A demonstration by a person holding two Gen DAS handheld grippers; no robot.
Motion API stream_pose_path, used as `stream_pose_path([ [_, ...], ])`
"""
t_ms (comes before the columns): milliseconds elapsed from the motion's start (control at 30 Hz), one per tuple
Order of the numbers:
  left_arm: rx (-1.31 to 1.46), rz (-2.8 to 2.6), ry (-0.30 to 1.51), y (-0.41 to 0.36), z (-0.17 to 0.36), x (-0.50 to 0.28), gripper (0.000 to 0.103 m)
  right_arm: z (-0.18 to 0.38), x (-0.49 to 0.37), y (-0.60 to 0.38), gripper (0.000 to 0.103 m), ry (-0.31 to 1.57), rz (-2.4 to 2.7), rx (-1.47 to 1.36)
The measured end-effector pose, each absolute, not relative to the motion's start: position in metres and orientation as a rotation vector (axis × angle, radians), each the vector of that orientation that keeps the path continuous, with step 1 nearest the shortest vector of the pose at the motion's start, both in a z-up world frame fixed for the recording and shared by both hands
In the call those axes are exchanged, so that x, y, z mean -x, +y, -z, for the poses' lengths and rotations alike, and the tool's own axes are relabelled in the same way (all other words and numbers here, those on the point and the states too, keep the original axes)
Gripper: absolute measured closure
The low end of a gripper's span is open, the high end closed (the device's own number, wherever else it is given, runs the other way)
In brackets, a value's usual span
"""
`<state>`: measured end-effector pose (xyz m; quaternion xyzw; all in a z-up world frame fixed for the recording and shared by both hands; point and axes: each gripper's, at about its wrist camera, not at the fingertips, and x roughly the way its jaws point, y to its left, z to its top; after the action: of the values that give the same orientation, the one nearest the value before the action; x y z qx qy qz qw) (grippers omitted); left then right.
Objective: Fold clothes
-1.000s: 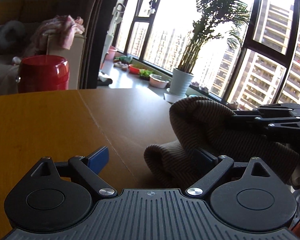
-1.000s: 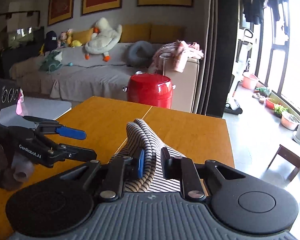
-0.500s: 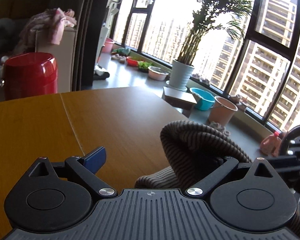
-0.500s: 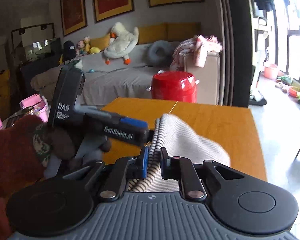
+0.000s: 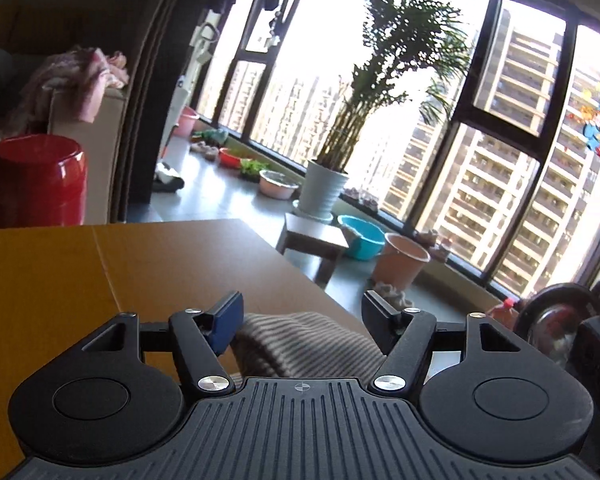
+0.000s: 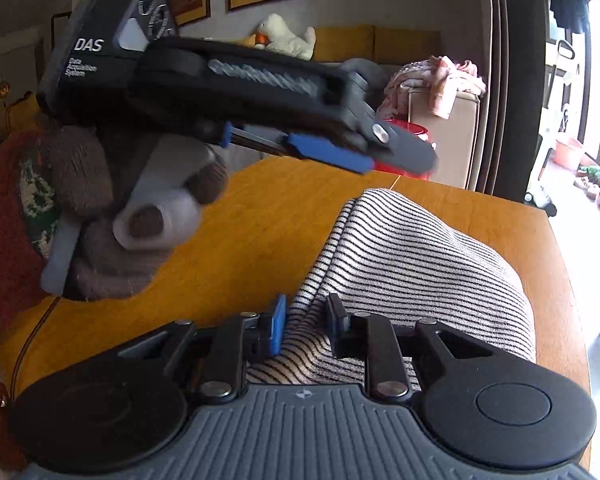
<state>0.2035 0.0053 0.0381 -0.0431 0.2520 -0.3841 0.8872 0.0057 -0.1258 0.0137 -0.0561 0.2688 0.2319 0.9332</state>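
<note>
Wooden table fills the lower field. Striped garment lies bunched on table at 3 o'clock in right wrist view, extending to 6 o'clock. Red drum stands beyond table at 9 o'clock in left wrist view. Left gripper: jaws closing, garment fold between pads, not pressed. Seen raised at 10 o'clock in right wrist view. Right gripper: jaws opening, garment edge between pads; contact not discernible.

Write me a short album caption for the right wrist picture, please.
Right gripper, jaws opening around a fold of striped cloth on the wooden table, left gripper above.
</note>
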Motion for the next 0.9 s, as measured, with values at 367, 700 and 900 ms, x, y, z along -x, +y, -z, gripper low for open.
stream_pose_path([
  [367,-0.051,0.706,0.6,-0.01,0.0,-0.211,0.037,-0.007,0.024,-0.119,0.051,0.562,-0.561,0.174],
  [700,0.005,0.712,0.64,-0.001,0.009,-0.215,0.035,-0.018,0.019,-0.133,0.035,0.569,-0.621,0.079],
  [900,0.023,0.712,0.645,0.002,0.01,-0.217,0.033,-0.044,0.025,-0.199,0.031,0.539,-0.464,-0.072],
])
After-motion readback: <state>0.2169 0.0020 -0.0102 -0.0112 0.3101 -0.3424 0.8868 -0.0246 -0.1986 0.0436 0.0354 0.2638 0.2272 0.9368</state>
